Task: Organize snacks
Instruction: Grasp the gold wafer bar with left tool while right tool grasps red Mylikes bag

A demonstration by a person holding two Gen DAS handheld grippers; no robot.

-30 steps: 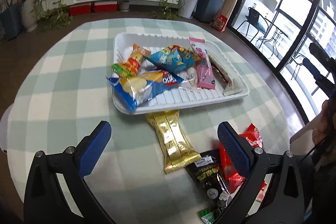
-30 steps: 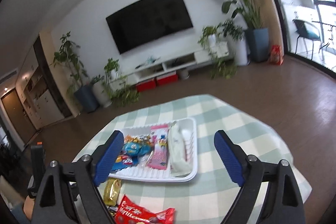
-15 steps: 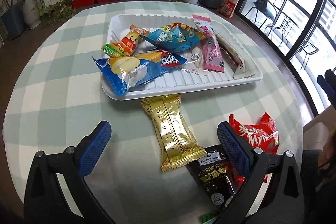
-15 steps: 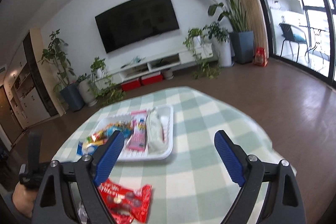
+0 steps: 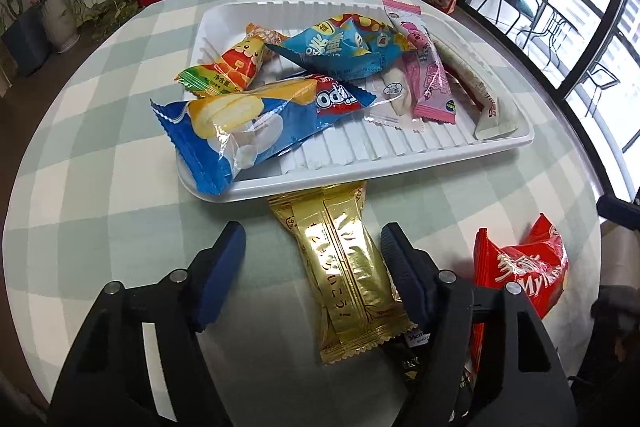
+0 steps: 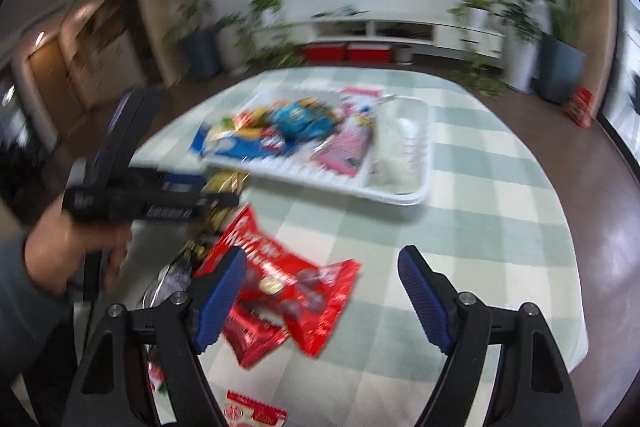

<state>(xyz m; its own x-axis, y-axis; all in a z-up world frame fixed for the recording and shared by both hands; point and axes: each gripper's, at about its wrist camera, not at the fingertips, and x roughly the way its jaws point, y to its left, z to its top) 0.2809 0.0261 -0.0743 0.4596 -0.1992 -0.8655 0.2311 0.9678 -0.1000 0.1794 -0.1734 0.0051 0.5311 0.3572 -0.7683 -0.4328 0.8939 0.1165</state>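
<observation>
Left wrist view first: one gold wrapper (image 5: 346,279) lies flat on the checked surface (image 5: 100,187), between the blue pads of the left tool (image 5: 314,267), nearer the right-hand pad. The jaws are closing on it, and neither pad presses the foil yet. Its far end tucks under the near rim of the one white tray (image 5: 400,169), straight ahead of the tool. Count the tray's load: a big blue packet (image 5: 256,123) overhanging the near left corner, an orange-and-green one (image 5: 234,65), a light blue bag (image 5: 340,53), a pink stick (image 5: 426,67), a pale long bar (image 5: 476,87) along the right edge, and a small clear-wrapped piece (image 5: 394,99) under them. Six, as far as can be told. Right of the tool sits one red bag (image 5: 524,267); a dark packet (image 5: 416,347) peeks from under the right finger.

Over to the right wrist, blurred: the right tool (image 6: 320,291) hangs above that red bag (image 6: 288,287), jaws apart and closing, the left pad over the bag's edge, the right pad over bare cloth. Contact cannot be judged. A hand (image 6: 76,247) off to the left grips the other tool (image 6: 156,193). One more red-and-white packet (image 6: 256,409) lies below, at the frame's bottom.
</observation>
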